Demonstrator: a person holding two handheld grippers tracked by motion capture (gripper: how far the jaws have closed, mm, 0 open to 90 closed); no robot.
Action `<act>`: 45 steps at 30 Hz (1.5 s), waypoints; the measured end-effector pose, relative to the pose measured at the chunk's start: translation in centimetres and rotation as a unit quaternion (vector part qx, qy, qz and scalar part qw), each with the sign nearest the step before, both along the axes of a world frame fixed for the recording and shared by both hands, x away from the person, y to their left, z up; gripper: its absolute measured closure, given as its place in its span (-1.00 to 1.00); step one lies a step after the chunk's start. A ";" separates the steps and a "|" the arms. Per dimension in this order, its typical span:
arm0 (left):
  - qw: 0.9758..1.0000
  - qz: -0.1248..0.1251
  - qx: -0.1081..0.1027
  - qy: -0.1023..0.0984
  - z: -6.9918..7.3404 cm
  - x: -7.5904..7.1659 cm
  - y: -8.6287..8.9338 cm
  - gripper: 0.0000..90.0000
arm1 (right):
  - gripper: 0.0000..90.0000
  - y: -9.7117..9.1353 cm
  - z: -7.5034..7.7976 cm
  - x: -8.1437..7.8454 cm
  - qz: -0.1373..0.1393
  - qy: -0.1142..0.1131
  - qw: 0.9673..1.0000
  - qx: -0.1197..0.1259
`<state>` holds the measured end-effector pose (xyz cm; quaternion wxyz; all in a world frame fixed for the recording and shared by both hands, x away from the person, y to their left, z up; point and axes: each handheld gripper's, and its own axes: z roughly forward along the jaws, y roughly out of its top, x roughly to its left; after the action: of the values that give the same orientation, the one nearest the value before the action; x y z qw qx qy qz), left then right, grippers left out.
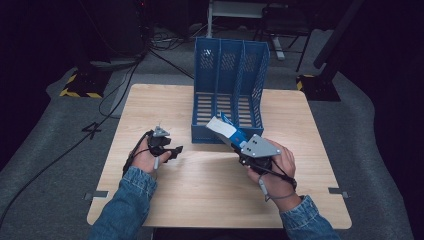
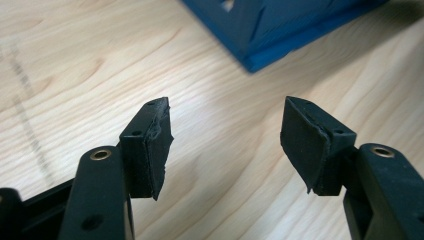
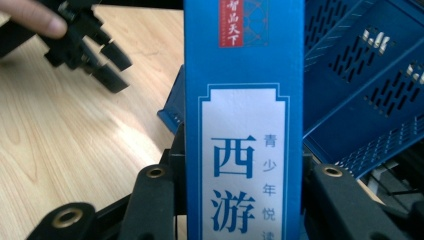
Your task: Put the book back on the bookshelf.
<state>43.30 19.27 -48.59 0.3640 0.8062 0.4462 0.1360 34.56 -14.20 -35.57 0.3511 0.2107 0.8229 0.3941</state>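
Observation:
A blue book (image 3: 244, 100) with a white title panel and Chinese characters is clamped between the jaws of my right gripper (image 1: 235, 142). In the high view the book (image 1: 225, 130) tilts up toward the front lip of the blue three-slot file rack (image 1: 231, 75). My left gripper (image 1: 176, 151) rests low over the table, left of the rack, with nothing between its fingers. In the left gripper view my left gripper (image 2: 225, 135) stands open over bare wood, and a corner of the rack (image 2: 280, 30) lies ahead. The left gripper (image 3: 112, 67) also appears at upper left in the right gripper view.
The wooden table (image 1: 200, 190) has free room in front of and beside the rack. Cables (image 1: 115, 95) run over the grey floor at the left. Black stands with yellow-striped bases (image 1: 80, 85) flank the table's far side.

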 end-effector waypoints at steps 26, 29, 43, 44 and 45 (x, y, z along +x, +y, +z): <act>0.999 -0.004 0.040 -0.015 -1.7 0.1 0.4 -0.51 | 0.37 -3.0 3.8 1.2 -0.040 0.031 0.987 0.155; 0.999 -0.004 0.039 -0.017 -1.8 0.2 0.4 -0.51 | 0.38 -3.3 4.0 1.4 -0.053 0.024 0.983 0.174; 0.999 -0.003 0.040 -0.017 -1.8 0.2 0.4 -0.51 | 0.37 -4.5 5.3 2.7 -0.078 0.021 0.980 0.184; 0.999 -0.002 0.040 -0.017 -1.8 0.2 0.4 -0.51 | 0.37 -4.6 5.5 2.8 -0.078 0.021 0.979 0.185; 0.999 -0.003 0.040 -0.017 -1.8 0.2 0.4 -0.51 | 0.37 -4.7 5.7 2.9 -0.078 0.021 0.979 0.187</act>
<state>43.53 19.69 -50.36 0.3396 0.8188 0.4322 0.1660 37.46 -18.94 -29.88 0.3175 0.3446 0.7231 0.5076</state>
